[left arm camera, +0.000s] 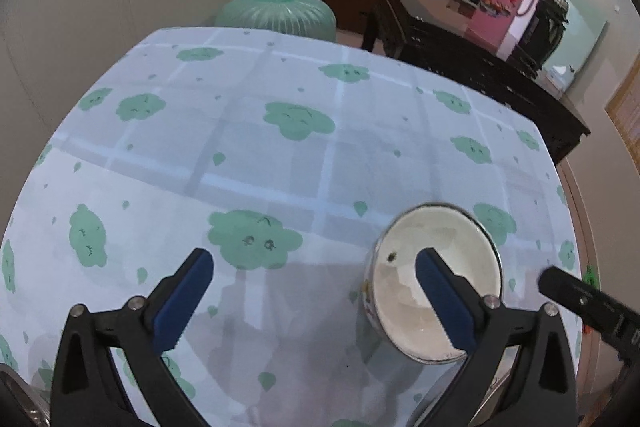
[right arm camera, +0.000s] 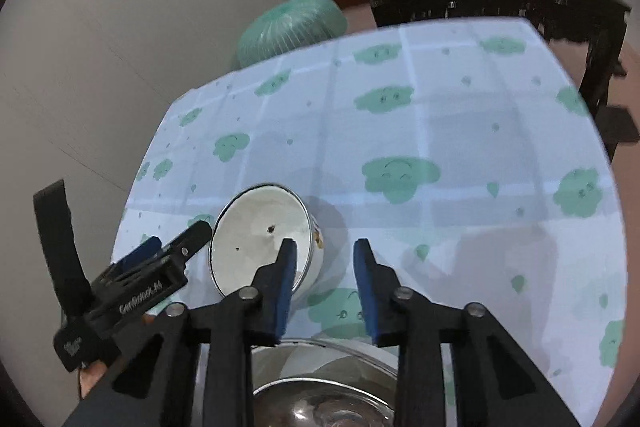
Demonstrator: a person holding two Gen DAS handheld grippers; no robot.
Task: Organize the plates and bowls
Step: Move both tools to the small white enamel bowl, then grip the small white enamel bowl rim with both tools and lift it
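Left gripper (left arm camera: 314, 297) spread wide and empty at lower frame, right gripper (right arm camera: 326, 281) narrowly parted, pinching nothing, beside white bowl (right arm camera: 262, 239), probably for grasping its rim.

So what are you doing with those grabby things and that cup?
A person holds a gripper in each hand over a table with a cloud-print cloth. The left gripper is wide open beside a white enamel cup. The right gripper is empty, above a shiny metal bowl. Nothing is picked up.
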